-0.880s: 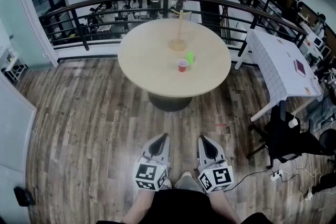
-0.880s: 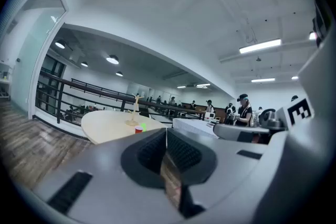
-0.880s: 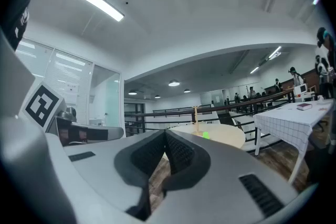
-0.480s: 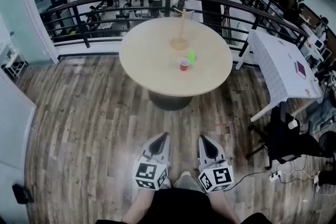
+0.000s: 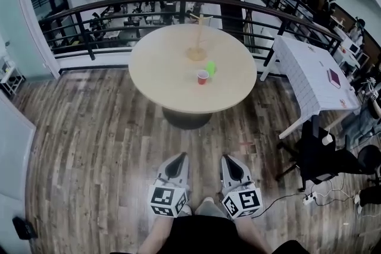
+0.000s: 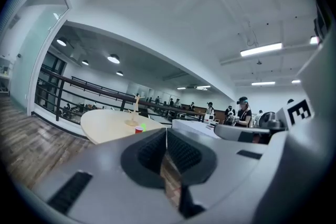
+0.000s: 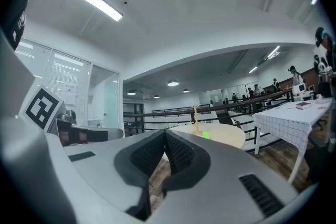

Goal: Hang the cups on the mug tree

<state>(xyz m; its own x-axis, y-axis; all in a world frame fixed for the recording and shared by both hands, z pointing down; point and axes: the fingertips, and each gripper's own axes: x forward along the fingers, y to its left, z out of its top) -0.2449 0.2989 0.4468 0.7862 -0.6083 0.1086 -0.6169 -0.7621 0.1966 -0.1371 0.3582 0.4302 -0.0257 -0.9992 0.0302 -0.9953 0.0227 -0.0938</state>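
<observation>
Table slid leftward in view; left hand-held gripper, right hand-held gripper clenched, empty.

Open floor all the way up to the table
Near edge and left side are bare; red cup, green cup and mug tree cluster mid-table, railing behind the far edge.
</observation>
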